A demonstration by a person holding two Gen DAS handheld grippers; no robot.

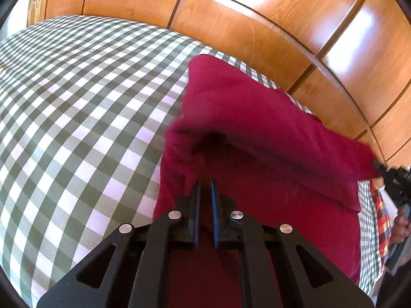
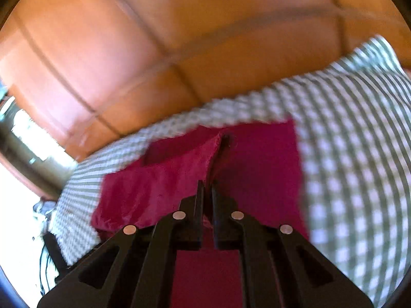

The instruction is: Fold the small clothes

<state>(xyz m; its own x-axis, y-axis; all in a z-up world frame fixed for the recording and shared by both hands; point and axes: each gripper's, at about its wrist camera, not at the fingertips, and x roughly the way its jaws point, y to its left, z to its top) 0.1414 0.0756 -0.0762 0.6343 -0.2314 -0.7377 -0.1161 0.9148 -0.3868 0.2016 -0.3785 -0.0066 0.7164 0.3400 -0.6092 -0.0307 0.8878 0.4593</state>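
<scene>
A dark red cloth (image 1: 269, 138) hangs lifted over the green and white checked bed cover (image 1: 77, 102). My left gripper (image 1: 205, 183) is shut on a near edge of the red cloth, with fabric between its blue pads. In the left wrist view my right gripper (image 1: 380, 166) pinches the cloth's far right corner. In the right wrist view, which is blurred, my right gripper (image 2: 207, 184) is shut on a fold of the red cloth (image 2: 159, 179), and the rest lies below on the checked cover (image 2: 359, 154).
A glossy wooden wardrobe (image 1: 257, 25) stands behind the bed, also in the right wrist view (image 2: 154, 51). A red, yellow and blue checked fabric (image 1: 382, 218) lies at the bed's right edge. A bright doorway or window (image 2: 25, 133) is at the left.
</scene>
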